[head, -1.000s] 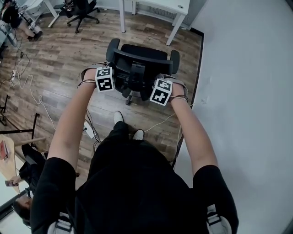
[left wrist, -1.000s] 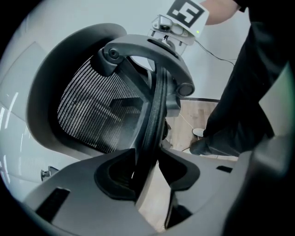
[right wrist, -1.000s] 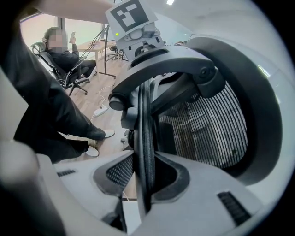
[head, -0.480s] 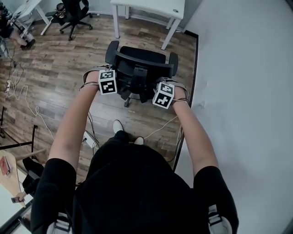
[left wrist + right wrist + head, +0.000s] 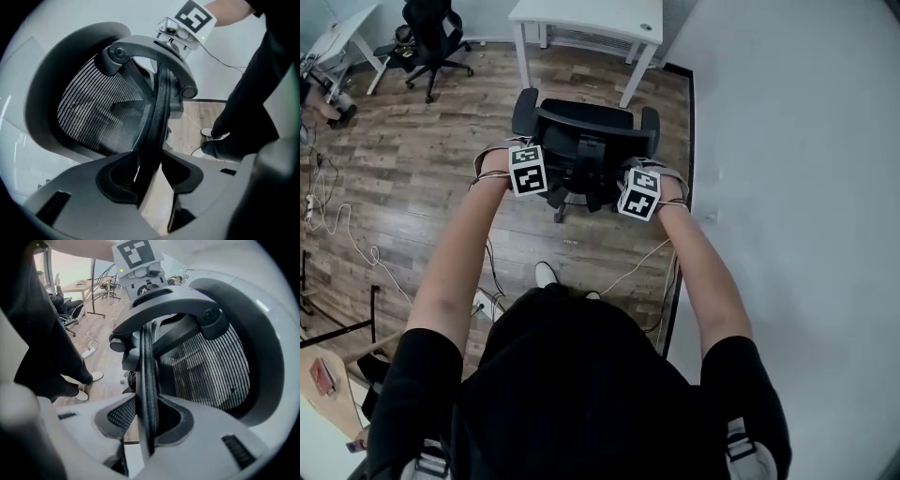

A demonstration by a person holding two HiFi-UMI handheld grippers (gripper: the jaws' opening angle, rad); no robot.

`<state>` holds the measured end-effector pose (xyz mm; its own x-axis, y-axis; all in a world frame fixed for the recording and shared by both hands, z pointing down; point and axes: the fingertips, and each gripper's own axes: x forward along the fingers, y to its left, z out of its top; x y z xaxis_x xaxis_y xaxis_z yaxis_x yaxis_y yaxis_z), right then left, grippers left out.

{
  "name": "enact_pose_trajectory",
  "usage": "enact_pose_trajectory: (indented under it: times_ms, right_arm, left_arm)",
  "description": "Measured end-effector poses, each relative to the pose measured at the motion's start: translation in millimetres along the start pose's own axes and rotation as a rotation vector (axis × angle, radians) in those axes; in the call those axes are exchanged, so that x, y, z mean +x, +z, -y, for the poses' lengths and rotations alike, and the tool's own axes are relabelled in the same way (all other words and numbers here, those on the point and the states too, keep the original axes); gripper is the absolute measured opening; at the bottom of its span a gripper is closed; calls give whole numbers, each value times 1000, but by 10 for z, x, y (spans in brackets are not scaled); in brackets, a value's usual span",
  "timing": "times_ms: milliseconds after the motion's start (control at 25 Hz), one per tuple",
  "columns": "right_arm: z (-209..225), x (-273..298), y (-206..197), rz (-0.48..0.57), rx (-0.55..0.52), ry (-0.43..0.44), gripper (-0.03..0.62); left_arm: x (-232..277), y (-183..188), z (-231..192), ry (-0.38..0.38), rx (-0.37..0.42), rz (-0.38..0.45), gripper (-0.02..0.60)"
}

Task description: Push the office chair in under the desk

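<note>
Chair held by its back for pushing.
Left claw and right claw, the right's jaws just eased slightly, each pinch its back; it stands on the floor just short of the desk's front edge.

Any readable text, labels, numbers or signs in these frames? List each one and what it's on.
No readable text anywhere.
Left marker cube and right marker cube: black-and-white square patterns only, no letters or digits.
Office chair: no brand or label shows in any view.
White desk: one small dark mark on top, too small to read.
Red item at the lower left: too small to read.
</note>
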<state>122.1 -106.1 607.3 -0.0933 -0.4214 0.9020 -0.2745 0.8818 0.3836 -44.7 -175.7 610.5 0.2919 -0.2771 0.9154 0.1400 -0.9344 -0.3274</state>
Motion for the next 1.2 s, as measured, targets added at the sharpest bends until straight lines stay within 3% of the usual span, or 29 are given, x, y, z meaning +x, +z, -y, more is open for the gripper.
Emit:
enact_pose_trajectory:
  times_ms: [560, 1000, 1200]
  right_arm:
    - [421, 258, 81, 8, 16, -72, 118]
    - [1146, 574, 57, 9, 23, -37, 118]
    - [1488, 693, 126, 7, 26, -48, 117]
  left_arm:
    - [183, -110, -508, 33, 37, 23, 158]
    - [444, -105, -1241, 43, 37, 22, 163]
    - [514, -152, -1591, 81, 59, 32, 164]
